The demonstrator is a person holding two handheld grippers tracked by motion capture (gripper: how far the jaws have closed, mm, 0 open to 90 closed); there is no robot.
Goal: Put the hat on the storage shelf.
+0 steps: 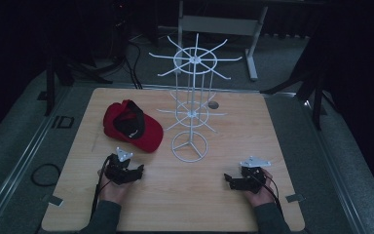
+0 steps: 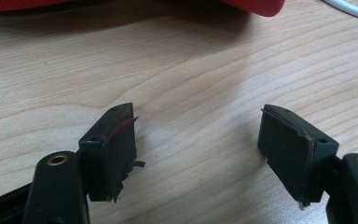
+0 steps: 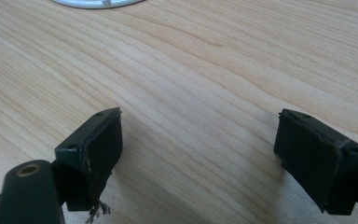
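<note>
My left gripper (image 1: 135, 171) and right gripper (image 1: 230, 179) rest low over the wooden table (image 1: 224, 136), jaws apart, empty. The red cap (image 1: 132, 126) lies just ahead of my left gripper, beside the white wire rack (image 1: 191, 114).

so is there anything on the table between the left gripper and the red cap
Nothing: in the left gripper view, bare wood runs from the open left gripper to the red cap. The high view shows the same short gap.
</note>
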